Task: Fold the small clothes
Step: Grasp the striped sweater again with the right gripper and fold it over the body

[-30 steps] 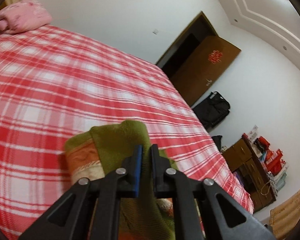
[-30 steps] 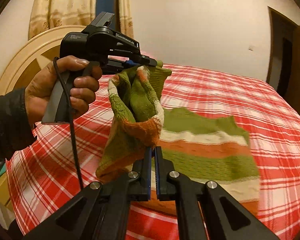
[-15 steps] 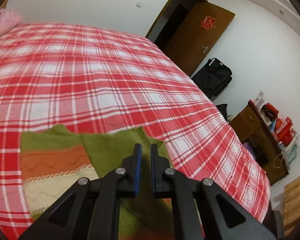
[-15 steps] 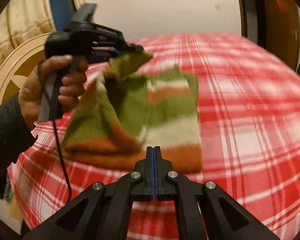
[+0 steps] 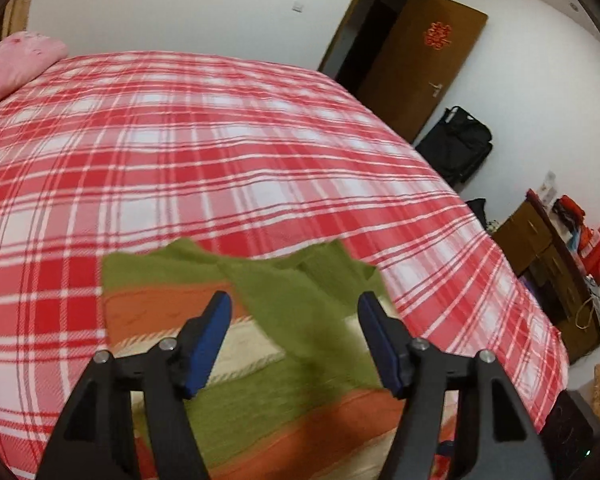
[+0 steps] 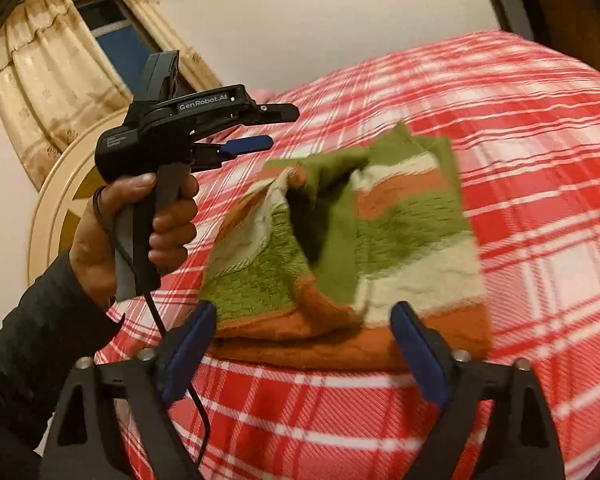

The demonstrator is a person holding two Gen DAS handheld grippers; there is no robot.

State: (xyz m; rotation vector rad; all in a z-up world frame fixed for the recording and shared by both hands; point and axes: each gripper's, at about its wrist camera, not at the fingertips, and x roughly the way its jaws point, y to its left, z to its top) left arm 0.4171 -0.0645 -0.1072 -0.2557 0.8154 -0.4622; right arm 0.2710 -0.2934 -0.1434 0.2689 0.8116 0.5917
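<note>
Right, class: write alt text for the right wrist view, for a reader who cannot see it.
A striped green, orange and cream knitted garment lies partly folded on a red plaid bed. The right tongs are opening just short of it, empty. A hand holds the left tongs above its far corner.

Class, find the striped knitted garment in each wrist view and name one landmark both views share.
Left wrist: garment lies bottom centre, partly behind the claw's fingers.
Right wrist: garment lies centre, just beyond the claw, crumpled.
Shared landmark: the red plaid bedspread beneath it.
</note>
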